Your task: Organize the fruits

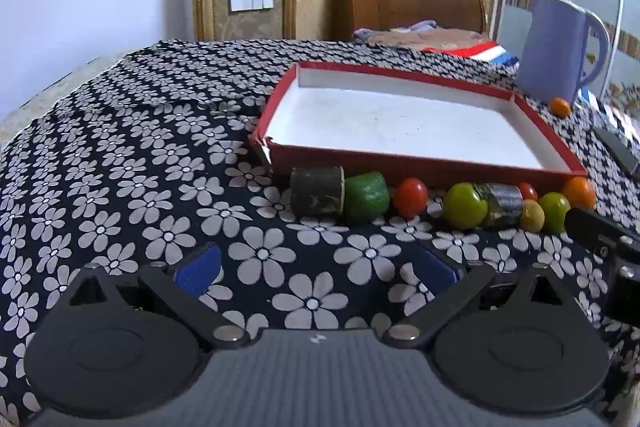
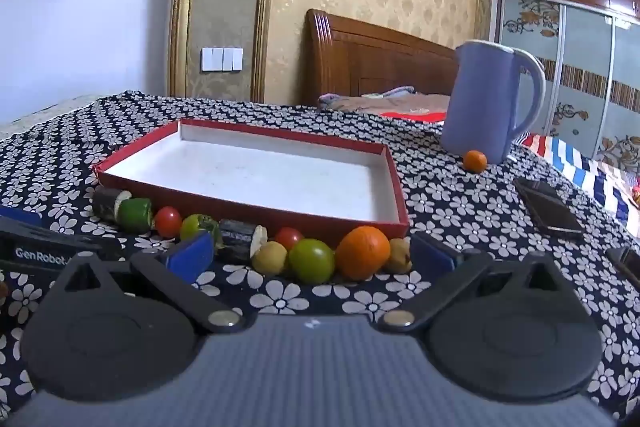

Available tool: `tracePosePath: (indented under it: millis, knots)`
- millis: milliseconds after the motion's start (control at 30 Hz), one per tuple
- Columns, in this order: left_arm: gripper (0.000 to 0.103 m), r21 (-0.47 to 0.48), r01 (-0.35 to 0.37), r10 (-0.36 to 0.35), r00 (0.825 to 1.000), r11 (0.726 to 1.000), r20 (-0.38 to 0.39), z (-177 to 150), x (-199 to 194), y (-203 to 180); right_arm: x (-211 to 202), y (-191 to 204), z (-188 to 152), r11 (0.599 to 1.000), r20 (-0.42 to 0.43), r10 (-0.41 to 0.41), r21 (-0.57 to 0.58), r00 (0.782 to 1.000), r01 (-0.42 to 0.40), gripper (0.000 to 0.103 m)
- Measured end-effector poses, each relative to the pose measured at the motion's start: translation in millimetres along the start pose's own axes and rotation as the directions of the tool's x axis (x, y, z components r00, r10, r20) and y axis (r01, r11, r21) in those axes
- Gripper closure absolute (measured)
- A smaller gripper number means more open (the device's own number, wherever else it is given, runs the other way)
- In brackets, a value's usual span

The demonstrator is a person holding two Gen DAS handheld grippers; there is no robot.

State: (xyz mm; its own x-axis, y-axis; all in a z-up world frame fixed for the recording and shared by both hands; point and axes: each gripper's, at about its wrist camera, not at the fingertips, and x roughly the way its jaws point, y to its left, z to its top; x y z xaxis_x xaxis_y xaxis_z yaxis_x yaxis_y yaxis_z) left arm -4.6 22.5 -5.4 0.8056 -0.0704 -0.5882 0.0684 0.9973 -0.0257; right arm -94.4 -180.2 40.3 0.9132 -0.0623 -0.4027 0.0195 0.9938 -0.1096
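Note:
A red tray (image 1: 420, 166) (image 2: 256, 213) with a white inside stands empty on the flowered cloth. Along its near wall lies a row of produce: a dark cucumber piece (image 1: 318, 195) (image 2: 107, 203), a green piece (image 1: 367, 197) (image 2: 136, 214), a red tomato (image 1: 410, 197) (image 2: 168, 221), a green tomato (image 1: 464, 205) (image 2: 312, 261), an orange (image 1: 579, 192) (image 2: 363, 252) and others. A small orange (image 1: 559, 107) (image 2: 475, 160) sits by the jug. My left gripper (image 1: 316, 269) is open, short of the row. My right gripper (image 2: 310, 253) is open, its blue fingertips (image 2: 190, 259) flanking the green tomato and orange.
A blue jug (image 1: 560, 51) (image 2: 488, 103) stands behind the tray at the right. A dark phone (image 2: 548, 205) lies right of the tray. The right gripper's body (image 1: 608, 231) shows at the left view's right edge. A bed with a wooden headboard is behind the table.

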Motion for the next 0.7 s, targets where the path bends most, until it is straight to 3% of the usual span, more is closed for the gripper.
tracePosePath:
  millis: [200,467,700]
  knots:
    - [0.001,0.023,-0.034,0.033,0.999,0.999,0.022,-1.0,7.9,-6.3,11.3,-0.8,4.2,1.000,0.013,0.008,0.030,1.000,-0.008,0.000]
    - [0.001,0.070,-0.057,0.054,0.998,0.996,0.042,-5.9,8.8,-12.9,27.8,-3.0,-10.9,0.998,-0.049,0.008,0.060,0.999,-0.005,0.000]
    - [0.001,0.019,-0.013,0.012,1.000,1.000,0.023,-4.6,13.4,-3.3,34.5,0.8,-13.7,0.999,-0.082,0.020,0.047,0.996,-0.016,0.000]
